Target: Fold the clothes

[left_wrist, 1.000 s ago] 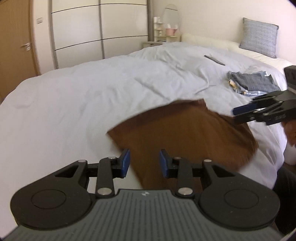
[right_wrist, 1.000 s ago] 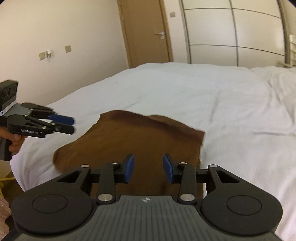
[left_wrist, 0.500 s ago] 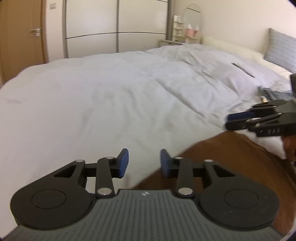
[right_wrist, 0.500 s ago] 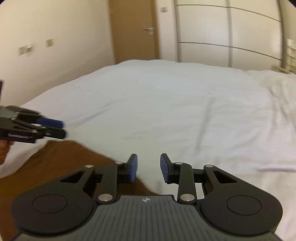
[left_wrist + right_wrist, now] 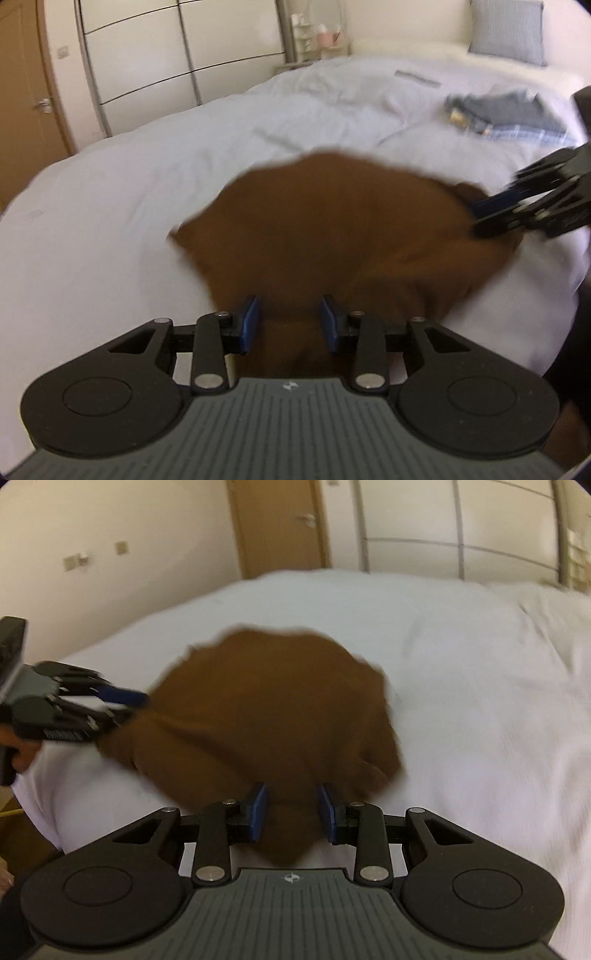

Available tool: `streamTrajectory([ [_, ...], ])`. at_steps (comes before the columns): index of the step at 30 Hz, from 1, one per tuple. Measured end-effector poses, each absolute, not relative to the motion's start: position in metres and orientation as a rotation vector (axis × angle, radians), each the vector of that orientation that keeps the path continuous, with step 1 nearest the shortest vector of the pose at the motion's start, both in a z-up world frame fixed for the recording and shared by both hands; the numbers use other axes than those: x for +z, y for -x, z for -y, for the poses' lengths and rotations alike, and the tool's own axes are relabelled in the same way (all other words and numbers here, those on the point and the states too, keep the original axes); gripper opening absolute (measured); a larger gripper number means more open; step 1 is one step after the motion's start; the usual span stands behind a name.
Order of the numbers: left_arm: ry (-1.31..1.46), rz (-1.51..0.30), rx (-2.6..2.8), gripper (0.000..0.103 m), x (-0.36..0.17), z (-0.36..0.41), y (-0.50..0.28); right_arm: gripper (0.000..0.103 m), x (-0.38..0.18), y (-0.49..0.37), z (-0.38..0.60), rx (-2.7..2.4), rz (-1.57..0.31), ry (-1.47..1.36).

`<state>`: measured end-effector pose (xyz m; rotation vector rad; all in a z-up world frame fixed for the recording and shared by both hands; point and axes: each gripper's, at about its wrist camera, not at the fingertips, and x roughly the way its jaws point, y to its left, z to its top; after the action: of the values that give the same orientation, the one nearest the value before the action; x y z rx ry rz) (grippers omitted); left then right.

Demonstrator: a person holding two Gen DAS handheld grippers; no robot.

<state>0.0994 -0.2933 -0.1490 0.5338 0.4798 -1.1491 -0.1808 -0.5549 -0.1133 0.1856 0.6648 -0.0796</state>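
Two grippers in play: the left gripper (image 5: 290,323) has its jaws wide apart with brown cloth between them, and the right gripper (image 5: 292,812) likewise. One brown garment (image 5: 332,236) lies bunched on the near edge of the white bed (image 5: 129,192). Far right sits one folded blue pile (image 5: 506,114).

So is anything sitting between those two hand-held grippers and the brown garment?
Nothing visible does. The brown garment runs straight up between the fingers of the left hand-held gripper and the right hand-held gripper, over the white bedding.
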Motion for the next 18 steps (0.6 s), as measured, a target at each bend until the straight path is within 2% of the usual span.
streamTrajectory([
  [2,-0.472,-0.513,-1.128,0.035,-0.146,0.280,-0.105,0.030,-0.113,0.198,0.560,-0.124,-0.671,-0.207],
  [6,-0.569,-0.446,-1.043,0.037,-0.135,0.270,-0.096,0.034,-0.103,0.210,0.552,-0.178,-0.672,-0.116],
  [12,-0.780,-0.198,-1.075,0.036,-0.121,0.260,-0.036,0.035,-0.090,0.205,0.513,-0.125,-0.655,0.038],
  [16,-0.953,-0.064,-1.113,0.036,-0.140,0.265,0.001,0.048,-0.082,0.201,0.487,-0.090,-0.643,0.141],
  [18,-1.031,-0.026,-1.106,0.036,-0.153,0.272,0.010,0.049,-0.081,0.195,0.472,-0.067,-0.644,0.203],
])
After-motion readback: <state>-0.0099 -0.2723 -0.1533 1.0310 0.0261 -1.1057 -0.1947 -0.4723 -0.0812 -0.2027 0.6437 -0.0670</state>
